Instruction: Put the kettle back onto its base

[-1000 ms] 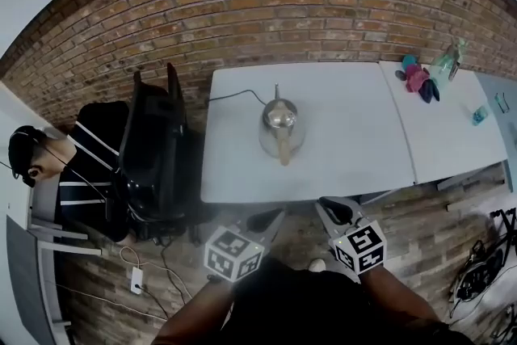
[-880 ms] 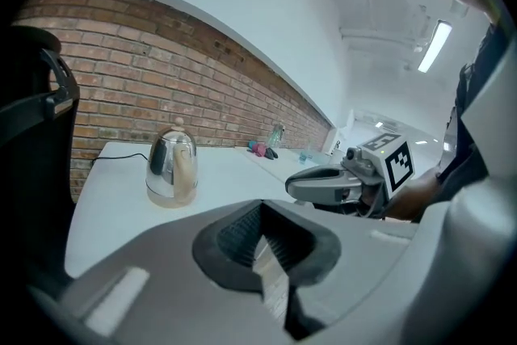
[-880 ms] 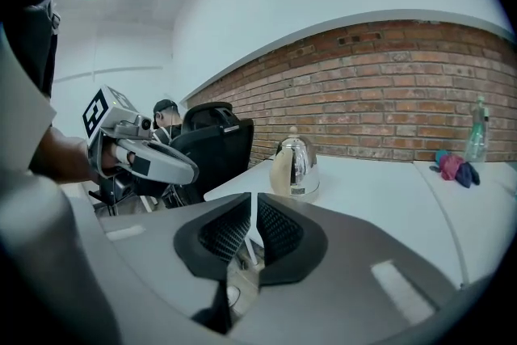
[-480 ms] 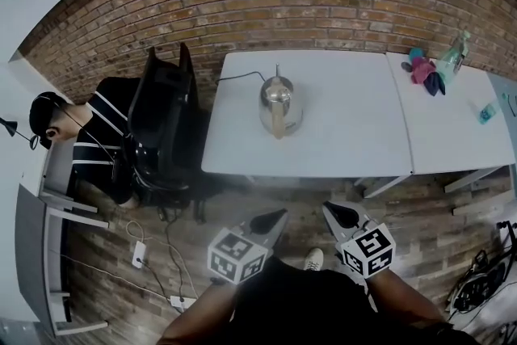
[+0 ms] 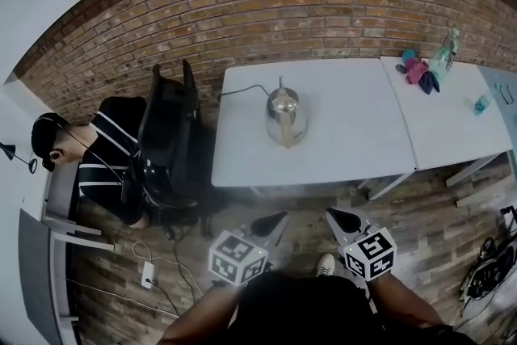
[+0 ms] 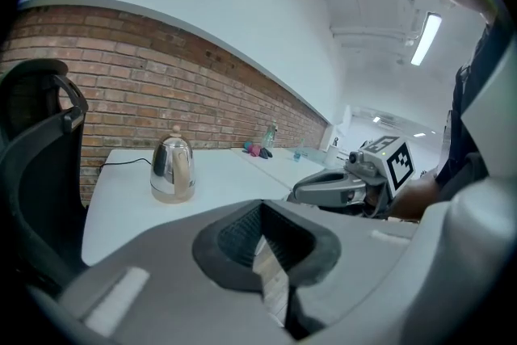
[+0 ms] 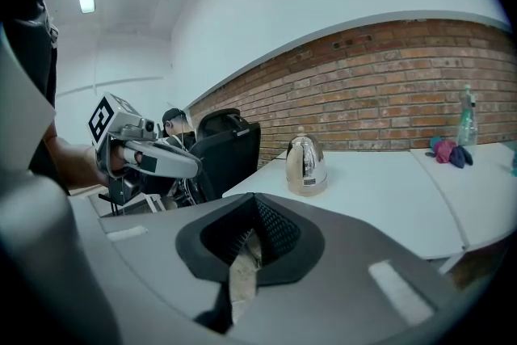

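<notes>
— Anything here you can read?

— No. The left cube (image 5: 237,258) on your left tool (image 5: 275,219) and the right cube (image 5: 370,253) on your right tool (image 5: 334,215) carry only black-and-white square markers, no letters or digits.

— And the kettle?

— The kettle (image 7: 307,166), mid-frame in the right gripper view, shows a small dark patch low on its side. It is too small to read.

Grey left gripper (image 5: 277,217) and right gripper (image 5: 333,214) bear black-and-white marker cubes (image 5: 237,258).

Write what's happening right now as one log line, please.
kettle: upright on white table, untouched | left gripper: shut, empty, over floor short of table | right gripper: shut, empty, alongside left
</notes>
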The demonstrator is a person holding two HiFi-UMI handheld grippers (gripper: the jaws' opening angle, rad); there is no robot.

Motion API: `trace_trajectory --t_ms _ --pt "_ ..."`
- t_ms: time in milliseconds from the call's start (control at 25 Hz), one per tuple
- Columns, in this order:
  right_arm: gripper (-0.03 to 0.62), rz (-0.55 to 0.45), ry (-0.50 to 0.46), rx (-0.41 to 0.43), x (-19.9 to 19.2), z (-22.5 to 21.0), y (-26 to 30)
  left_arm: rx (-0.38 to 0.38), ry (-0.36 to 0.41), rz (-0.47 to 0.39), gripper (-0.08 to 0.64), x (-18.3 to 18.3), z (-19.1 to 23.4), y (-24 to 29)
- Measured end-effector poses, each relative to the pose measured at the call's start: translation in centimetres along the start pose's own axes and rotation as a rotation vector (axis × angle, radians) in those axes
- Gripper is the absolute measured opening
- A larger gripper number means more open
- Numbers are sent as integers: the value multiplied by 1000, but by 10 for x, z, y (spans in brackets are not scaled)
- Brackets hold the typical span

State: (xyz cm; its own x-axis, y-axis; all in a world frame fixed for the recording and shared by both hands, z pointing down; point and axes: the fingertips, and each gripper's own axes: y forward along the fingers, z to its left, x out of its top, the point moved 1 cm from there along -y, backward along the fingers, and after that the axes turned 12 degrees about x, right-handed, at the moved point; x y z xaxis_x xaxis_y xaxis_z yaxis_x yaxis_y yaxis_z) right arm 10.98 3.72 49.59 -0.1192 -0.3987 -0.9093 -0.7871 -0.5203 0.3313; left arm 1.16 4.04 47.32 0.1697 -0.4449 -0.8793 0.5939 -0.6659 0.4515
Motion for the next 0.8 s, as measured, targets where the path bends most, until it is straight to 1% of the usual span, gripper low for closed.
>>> trace_trajectory --t_ms 160,400,800 --pt "28 -8 13 -44 4 13 18 -23 15 4 1 -3 22 -13" --pt "26 4 5 -68 9 35 41 -39 2 -3 1 -10 52 -27" --pt "27 8 6 -106 9 38 50 -71 5 -4 1 -11 64 -25"
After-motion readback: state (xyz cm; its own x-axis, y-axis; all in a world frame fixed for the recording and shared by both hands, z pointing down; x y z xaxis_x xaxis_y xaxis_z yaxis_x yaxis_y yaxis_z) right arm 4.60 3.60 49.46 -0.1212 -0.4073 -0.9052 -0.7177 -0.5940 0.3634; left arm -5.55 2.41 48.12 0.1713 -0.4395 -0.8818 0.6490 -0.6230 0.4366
